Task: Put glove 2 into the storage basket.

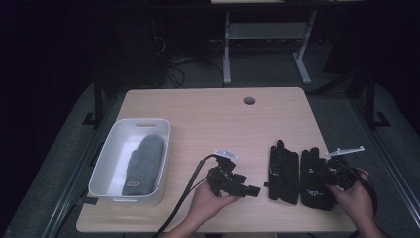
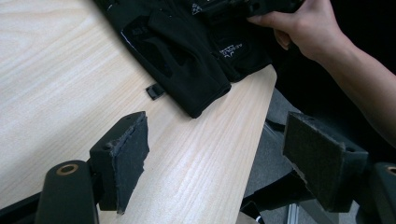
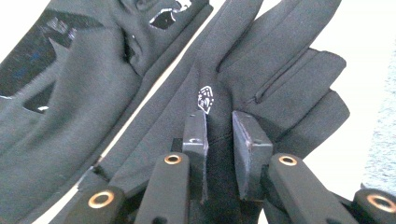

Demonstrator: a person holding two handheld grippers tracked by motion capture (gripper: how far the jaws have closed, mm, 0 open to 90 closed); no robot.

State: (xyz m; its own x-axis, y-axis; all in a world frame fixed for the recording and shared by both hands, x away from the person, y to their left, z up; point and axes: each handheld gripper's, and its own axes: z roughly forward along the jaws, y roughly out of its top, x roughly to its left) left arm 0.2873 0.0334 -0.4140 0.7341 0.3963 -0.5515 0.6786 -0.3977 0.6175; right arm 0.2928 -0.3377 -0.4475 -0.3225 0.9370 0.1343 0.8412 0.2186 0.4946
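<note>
Two black gloves were laid flat side by side near the counter's front right edge. The right glove, smooth fabric with a small white emblem, was pinched by the right gripper, its fabric clamped between nearly closed jaws. The left glove lay untouched. The left gripper was held wide apart, empty.

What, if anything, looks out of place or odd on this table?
Nothing looks damaged or spilled. One grey mitten lies alone in the white bin, its partner not visible there. The two black gloves lie side by side near the table's right front edge. The right gripper pinches a fold of one; the left gripper is open.
</note>
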